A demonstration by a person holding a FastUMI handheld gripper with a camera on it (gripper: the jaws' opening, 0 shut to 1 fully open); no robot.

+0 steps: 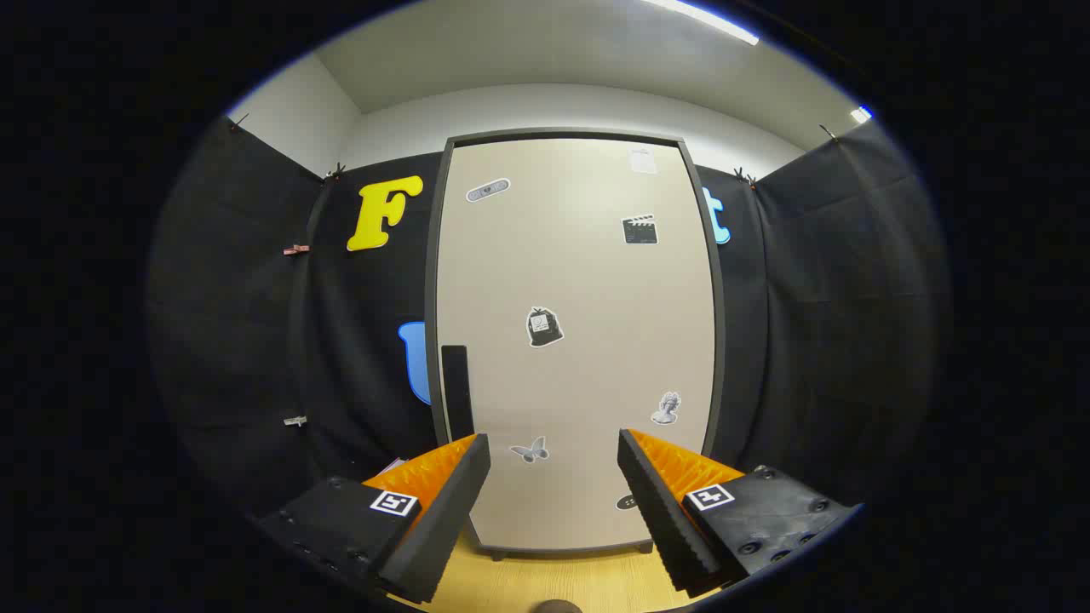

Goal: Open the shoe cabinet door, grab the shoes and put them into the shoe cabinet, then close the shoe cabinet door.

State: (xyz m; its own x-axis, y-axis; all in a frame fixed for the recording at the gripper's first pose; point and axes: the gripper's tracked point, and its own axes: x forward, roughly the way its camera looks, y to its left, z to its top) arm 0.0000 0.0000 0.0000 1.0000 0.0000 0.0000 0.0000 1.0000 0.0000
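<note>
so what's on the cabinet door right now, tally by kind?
Handle: 1, dark, vertical, by the door's left edge.
Stickers: 7, among them a butterfly and a clapperboard; one is partly hidden by a finger.
Total: 8.
The gripper is open, aimed at the closed door, touching nothing.

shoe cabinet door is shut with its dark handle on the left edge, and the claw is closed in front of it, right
Not quite. In the gripper view the claw is open, its two fingers spread apart with nothing between them. The rest holds: the shoe cabinet door is shut and its dark handle sits on the left edge.
</note>
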